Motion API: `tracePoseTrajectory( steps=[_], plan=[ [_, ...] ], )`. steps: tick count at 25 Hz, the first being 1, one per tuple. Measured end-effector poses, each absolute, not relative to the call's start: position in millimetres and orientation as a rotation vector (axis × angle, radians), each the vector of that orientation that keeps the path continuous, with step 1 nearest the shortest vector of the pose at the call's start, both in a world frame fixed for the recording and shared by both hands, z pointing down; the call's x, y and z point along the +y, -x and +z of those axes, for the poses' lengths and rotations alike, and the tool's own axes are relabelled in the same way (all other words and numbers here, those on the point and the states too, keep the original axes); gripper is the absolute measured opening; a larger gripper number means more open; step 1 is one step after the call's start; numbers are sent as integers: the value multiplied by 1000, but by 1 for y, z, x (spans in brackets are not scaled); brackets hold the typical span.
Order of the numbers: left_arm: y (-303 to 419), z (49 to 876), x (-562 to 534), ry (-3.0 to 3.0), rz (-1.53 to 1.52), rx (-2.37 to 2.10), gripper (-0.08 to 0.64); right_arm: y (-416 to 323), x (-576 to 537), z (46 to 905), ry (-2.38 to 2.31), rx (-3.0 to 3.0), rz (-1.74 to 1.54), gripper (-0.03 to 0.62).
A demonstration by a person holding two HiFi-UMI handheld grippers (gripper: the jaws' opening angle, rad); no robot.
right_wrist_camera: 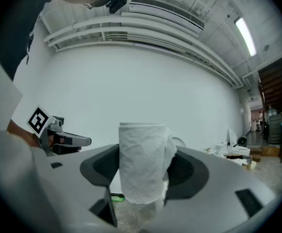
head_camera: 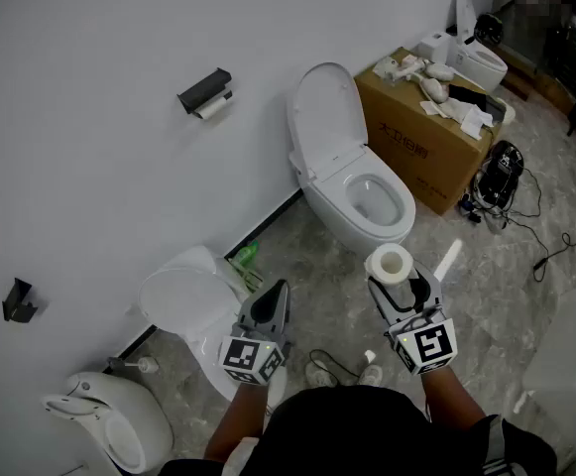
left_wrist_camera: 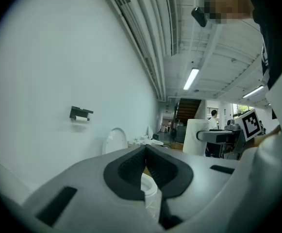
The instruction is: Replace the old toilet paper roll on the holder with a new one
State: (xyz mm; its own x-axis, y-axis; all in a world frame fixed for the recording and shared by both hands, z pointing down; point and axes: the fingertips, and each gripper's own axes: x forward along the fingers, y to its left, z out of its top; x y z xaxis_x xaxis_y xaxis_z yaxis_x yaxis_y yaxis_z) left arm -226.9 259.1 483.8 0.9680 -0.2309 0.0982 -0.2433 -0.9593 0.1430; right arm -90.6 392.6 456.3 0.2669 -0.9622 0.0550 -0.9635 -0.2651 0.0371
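A black toilet paper holder (head_camera: 205, 91) is fixed to the white wall at the upper left, with the old roll (head_camera: 212, 108) hanging under it. The holder shows small and far off in the left gripper view (left_wrist_camera: 80, 113). My right gripper (head_camera: 393, 272) is shut on a new white toilet paper roll (head_camera: 390, 263), held upright over the floor; the roll (right_wrist_camera: 143, 161) fills the gap between the dark pads (right_wrist_camera: 102, 166). My left gripper (head_camera: 279, 289) is shut with nothing in it, and it sits to the left of the right one. Both grippers are well away from the holder.
A white toilet (head_camera: 352, 181) with its lid up stands against the wall below the holder. A cardboard box (head_camera: 421, 137) with loose parts on it is at its right. Another toilet with a closed lid (head_camera: 190, 305) is by my left gripper. Cables (head_camera: 511, 206) lie on the floor at the right.
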Motion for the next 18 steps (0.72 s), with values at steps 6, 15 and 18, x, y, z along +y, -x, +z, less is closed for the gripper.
tracePoseTrajectory(
  steps=[6, 15, 18],
  plan=[
    [231, 485, 257, -2962, 129, -353, 0, 96, 391, 461, -2459, -1849, 50, 273],
    [239, 492, 233, -2966, 147, -336, 0, 106, 366, 462, -2467, -1828, 13, 273],
    [242, 495, 221, -2975, 158, -320, 0, 107, 359, 465, -2484, -1802, 16, 273]
  ],
)
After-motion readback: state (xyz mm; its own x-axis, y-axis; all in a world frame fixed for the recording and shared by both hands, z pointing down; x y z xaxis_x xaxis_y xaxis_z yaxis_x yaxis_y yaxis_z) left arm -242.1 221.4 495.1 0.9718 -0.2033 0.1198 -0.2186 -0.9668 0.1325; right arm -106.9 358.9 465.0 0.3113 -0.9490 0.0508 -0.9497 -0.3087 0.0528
